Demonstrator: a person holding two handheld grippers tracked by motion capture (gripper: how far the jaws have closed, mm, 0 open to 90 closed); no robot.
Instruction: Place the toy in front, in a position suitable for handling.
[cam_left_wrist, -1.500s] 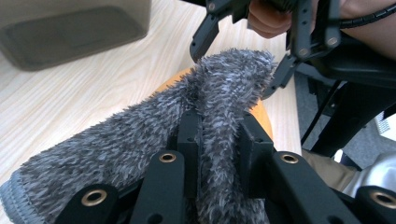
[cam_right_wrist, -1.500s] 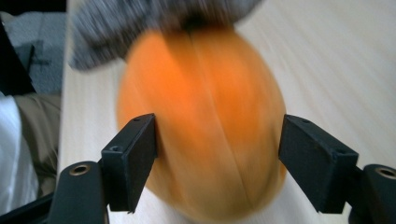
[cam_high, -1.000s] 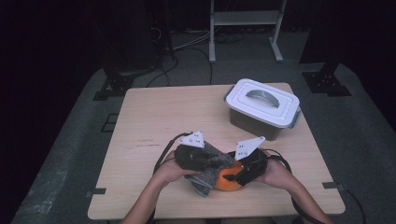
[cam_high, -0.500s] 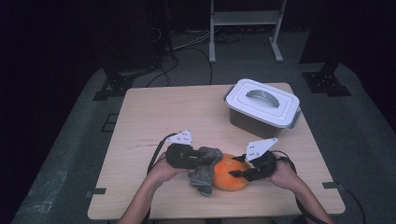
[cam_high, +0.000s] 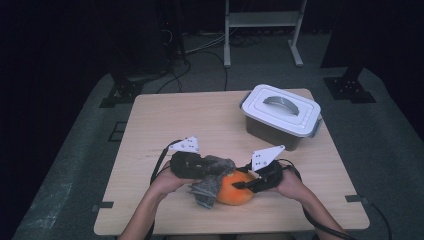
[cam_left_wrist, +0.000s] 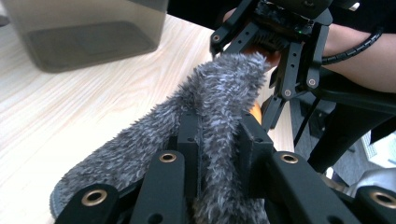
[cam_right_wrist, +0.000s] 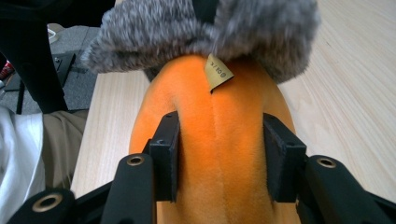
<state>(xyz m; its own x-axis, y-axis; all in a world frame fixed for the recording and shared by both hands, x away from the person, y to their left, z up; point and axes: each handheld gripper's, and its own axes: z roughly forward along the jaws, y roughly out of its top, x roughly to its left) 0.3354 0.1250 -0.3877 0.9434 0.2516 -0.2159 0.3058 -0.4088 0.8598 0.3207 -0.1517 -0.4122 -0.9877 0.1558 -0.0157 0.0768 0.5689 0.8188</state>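
Orange plush (cam_high: 235, 189) pinched by right tongs (cam_high: 246, 184), grey fur (cam_high: 210, 175) clamped in left tongs (cam_high: 216, 170), forearms converging.

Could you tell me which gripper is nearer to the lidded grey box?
Right. The right gripper, gripping the orange plush, sits just below the box; the left gripper, pinching grey fur, is farther left.

high view looks down on the table (cam_high: 165, 120); both gripper views sit close, sharing the toy (cam_left_wrist: 219, 88).
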